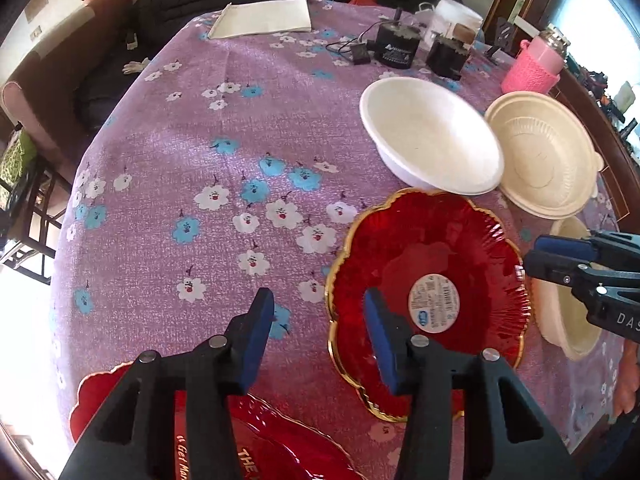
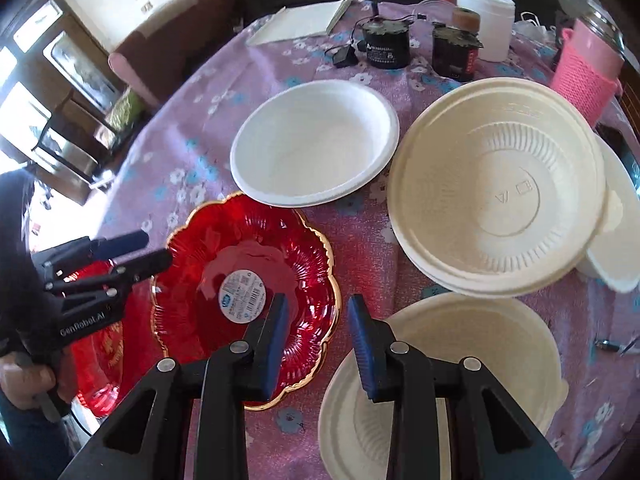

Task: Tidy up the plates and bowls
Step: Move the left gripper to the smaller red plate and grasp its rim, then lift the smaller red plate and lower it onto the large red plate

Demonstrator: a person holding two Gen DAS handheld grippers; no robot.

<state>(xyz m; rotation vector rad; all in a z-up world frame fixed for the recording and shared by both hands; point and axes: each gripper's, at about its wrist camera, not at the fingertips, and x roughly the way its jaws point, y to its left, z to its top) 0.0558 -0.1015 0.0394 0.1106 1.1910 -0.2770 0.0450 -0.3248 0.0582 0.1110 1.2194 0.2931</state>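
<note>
Both wrist views look down close over the table, left, right; sharing red plate (image 1: 430,300)

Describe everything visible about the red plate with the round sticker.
The red plate is translucent, glass-like, with a scalloped flower-shaped rim edged in gold and fine radial ribs running toward a smooth centre. A round white-and-blue barcode sticker sits in that centre. The plate lies flat and upright on the floral cloth, empty. The white bowl just behind it appears to overlap its far edge. Both claws, left claw and right claw, hover open near it; neither grips it.
</note>
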